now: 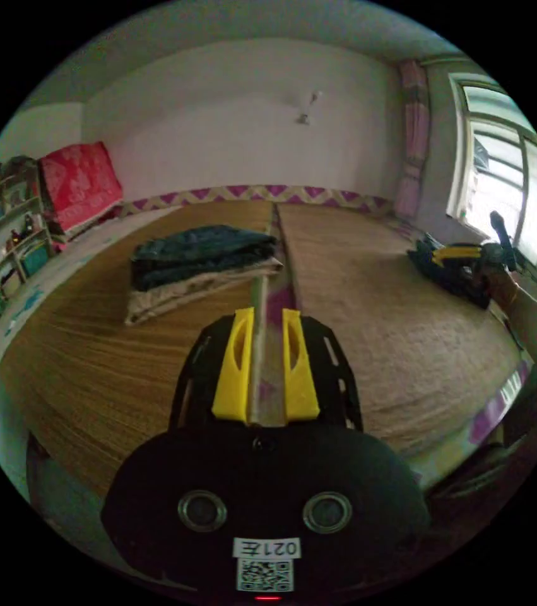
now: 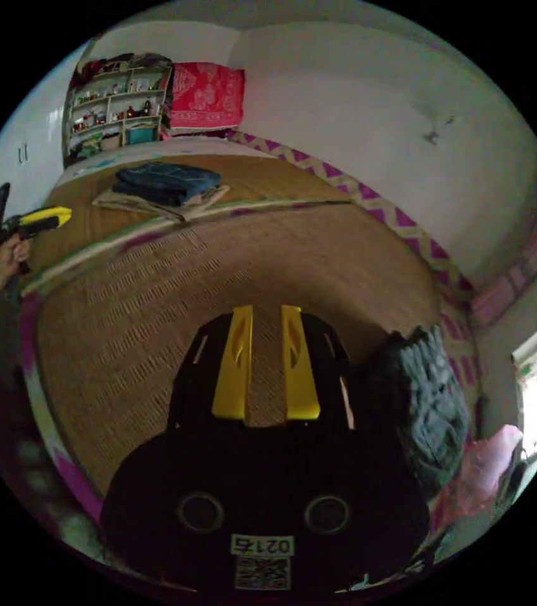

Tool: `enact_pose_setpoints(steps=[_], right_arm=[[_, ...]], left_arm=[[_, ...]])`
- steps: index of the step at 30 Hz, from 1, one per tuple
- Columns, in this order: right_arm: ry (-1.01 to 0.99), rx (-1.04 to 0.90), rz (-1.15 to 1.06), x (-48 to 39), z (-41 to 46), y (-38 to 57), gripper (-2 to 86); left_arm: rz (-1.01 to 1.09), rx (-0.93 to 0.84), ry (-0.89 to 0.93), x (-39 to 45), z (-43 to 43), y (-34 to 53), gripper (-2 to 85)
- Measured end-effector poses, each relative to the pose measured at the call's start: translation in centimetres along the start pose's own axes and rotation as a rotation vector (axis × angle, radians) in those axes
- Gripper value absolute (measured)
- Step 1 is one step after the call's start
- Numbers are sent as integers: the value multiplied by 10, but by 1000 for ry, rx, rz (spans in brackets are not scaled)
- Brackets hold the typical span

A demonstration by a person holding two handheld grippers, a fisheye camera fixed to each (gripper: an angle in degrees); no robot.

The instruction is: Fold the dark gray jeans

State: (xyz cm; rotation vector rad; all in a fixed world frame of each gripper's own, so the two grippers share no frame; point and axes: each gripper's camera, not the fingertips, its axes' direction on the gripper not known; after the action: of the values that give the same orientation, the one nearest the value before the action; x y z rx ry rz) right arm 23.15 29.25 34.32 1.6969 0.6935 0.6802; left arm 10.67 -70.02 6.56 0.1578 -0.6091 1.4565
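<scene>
Left gripper view first: the dark gray jeans (image 1: pixel 454 274) sit at the right-middle of the frame as a bunched heap on the woven mat (image 1: pixel 369 315), so there's no clear long axis to call, it's more of a lump. The right gripper (image 1: pixel 454 252) shows there too, its yellow jaws lying over the heap and pointing toward frame left, with a hand (image 1: pixel 501 265) gripping the handle and a forearm running down to the right edge; can't tell from here if those jaws are apart or together. The left gripper (image 1: pixel 265 315) is at bottom center, jaws spread a little with nothing between them, aimed up the seam between the two mats. A folded stack of clothes (image 1: pixel 202 265) lies upper left of center, shelves (image 1: pixel 3 240) at far left, window (image 1: pixel 501 177) upper right. Right gripper view: the jeans (image 2: pixel 423 404) are crumpled at lower right, just beside the right gripper (image 2: pixel 266 312), whose jaws stand slightly apart, empty. The left gripper (image 2: pixel 44 218) is at the left edge, held in a hand (image 2: pixel 12 249).
</scene>
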Motion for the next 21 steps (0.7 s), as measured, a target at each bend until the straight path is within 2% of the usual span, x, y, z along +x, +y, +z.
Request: enact_pose_setpoints(steps=[4, 6, 11, 16, 21], right_arm=[[297, 64, -25, 10, -39, 62, 132], [369, 8, -18, 19, -42, 73, 134], [376, -105, 21, 40, -26, 76, 133], [444, -221, -45, 37, 21, 58, 155], [428, -258, -5, 43, 45, 46, 165]], left_arm=[[31, -38, 105, 79, 2, 25, 1], [22, -45, 104, 107, 4, 33, -5], [-57, -77, 157, 152, 20, 55, -9], [-94, -87, 169, 177, 19, 73, -10], [-138, -110, 204, 184, 17, 83, -10]])
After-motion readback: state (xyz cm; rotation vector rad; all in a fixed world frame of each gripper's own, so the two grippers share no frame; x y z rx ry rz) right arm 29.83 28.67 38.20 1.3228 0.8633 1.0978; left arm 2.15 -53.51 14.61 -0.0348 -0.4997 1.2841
